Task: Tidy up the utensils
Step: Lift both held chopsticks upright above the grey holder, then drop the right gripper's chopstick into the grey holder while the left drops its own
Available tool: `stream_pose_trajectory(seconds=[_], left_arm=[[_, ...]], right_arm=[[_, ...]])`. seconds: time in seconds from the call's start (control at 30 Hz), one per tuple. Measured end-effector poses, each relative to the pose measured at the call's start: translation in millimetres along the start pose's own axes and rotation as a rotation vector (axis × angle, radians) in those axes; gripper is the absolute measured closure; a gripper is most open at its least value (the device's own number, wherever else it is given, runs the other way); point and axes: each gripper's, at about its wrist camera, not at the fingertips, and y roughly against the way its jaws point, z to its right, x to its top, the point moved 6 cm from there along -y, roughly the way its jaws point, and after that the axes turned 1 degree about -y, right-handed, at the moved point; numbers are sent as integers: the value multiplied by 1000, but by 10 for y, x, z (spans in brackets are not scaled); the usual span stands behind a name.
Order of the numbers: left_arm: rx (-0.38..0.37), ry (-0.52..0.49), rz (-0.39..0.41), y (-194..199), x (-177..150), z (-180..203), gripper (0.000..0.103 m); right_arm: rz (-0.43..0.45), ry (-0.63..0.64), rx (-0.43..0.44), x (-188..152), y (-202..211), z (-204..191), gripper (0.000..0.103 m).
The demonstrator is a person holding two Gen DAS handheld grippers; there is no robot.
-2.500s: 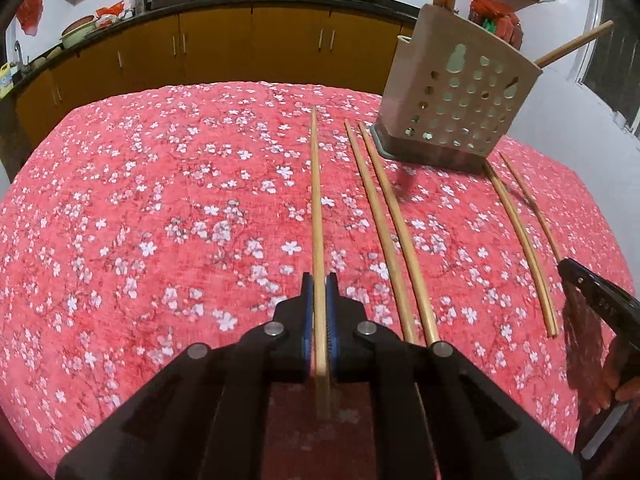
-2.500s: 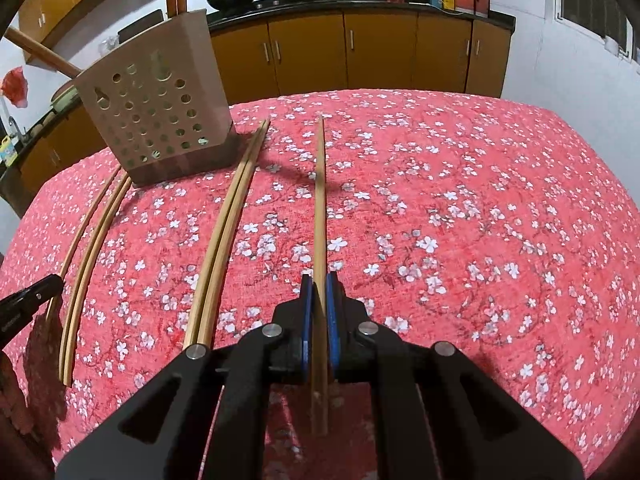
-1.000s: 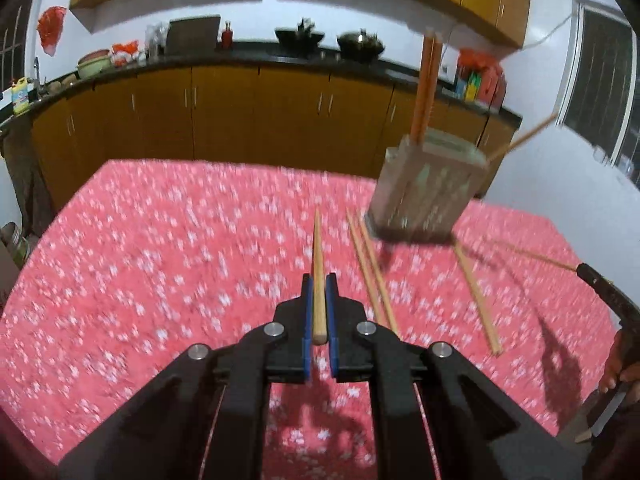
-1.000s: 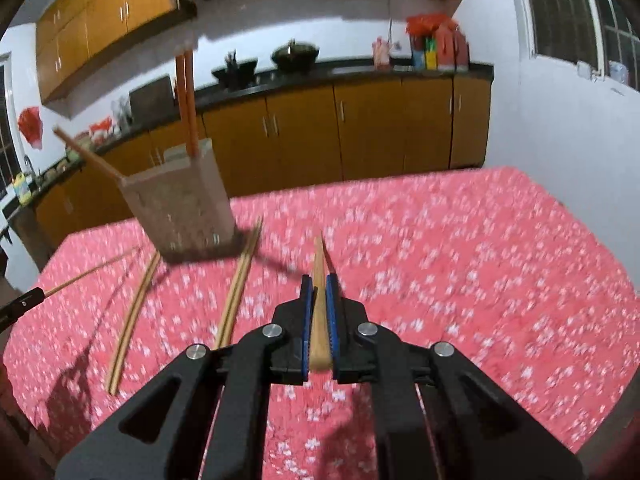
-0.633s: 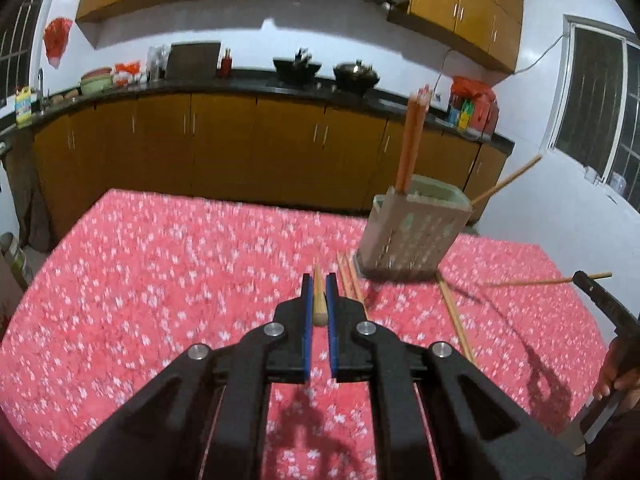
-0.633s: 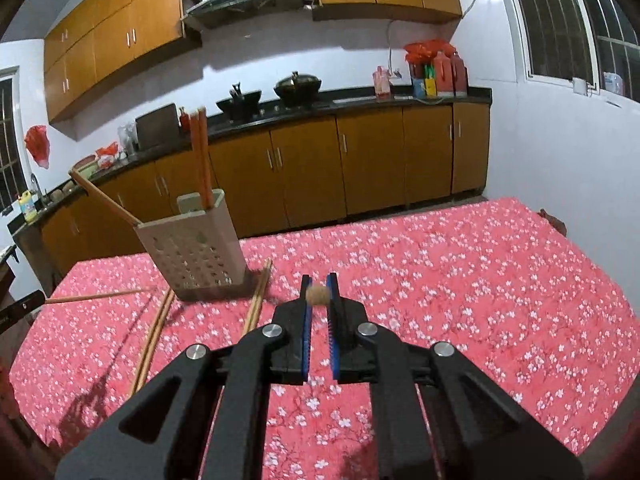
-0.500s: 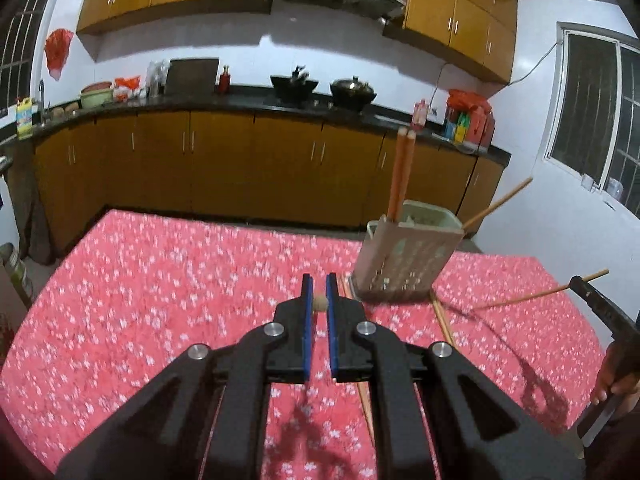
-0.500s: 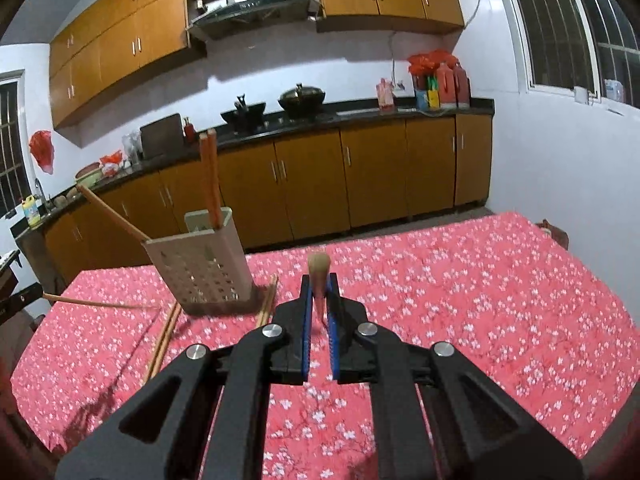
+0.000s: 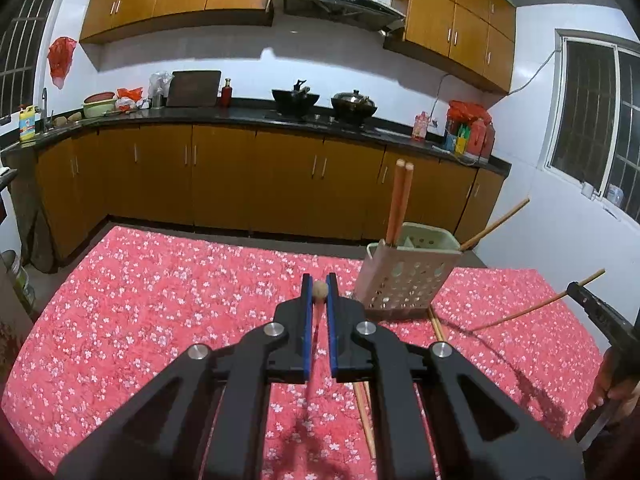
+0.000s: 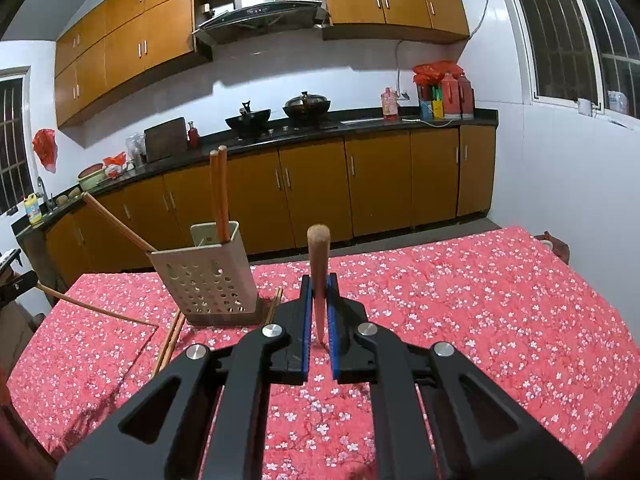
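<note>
My left gripper point(image 9: 319, 286) is shut on a wooden chopstick point(image 9: 320, 289), seen end-on, raised above the red flowered tablecloth point(image 9: 160, 300). My right gripper point(image 10: 319, 286) is shut on another wooden chopstick point(image 10: 319, 252) that points up and forward. The beige perforated utensil holder point(image 9: 404, 280) stands on the table right of my left gripper, with two reddish chopsticks point(image 9: 400, 200) upright in it and one leaning out. In the right wrist view the holder point(image 10: 208, 280) is to the left. Loose chopsticks point(image 10: 170, 340) lie beside its base.
The other gripper shows at each view's edge, its chopstick point(image 9: 540, 306) slanting toward the table. Kitchen cabinets and a counter point(image 9: 240, 120) with woks stand behind the table. A white wall point(image 9: 560, 240) is on the right.
Both grippers have lifted their chopsticks off the table and tilted upward, so the views now look across the kitchen; the chopsticks swung from lying flat to pointing forward and up.
</note>
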Motion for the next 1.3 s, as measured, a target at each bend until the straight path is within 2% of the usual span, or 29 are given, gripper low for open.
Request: stream_pose_trajectory(seconds=[0.37,0.57,0.73,0.83,0.93,1.07,1.3], left_arm=[[-42,-17,78,195,310,157,96],[-100,11,111,256,495,285,96],[-139,31,226,346,869,500,96],[-152,52,298,360,1123,633,96],[-128,54,391,359,1344,744,96],[-89,68,455,193,1457,801,96],[-75,88,409,-265,1316,810,96]], right_arm=[[87,28,64,347,179,-188,95],[146,-12,179,585,312,-404,95],[257,-33,246,925,417,-628,95],[320,-29,239,1087,378,-748,95],[358,-25,224,1207,233,-842,95],[348,-8,197,1229,-65,-924,95],[248,-2,174,1057,-514,-958,95]])
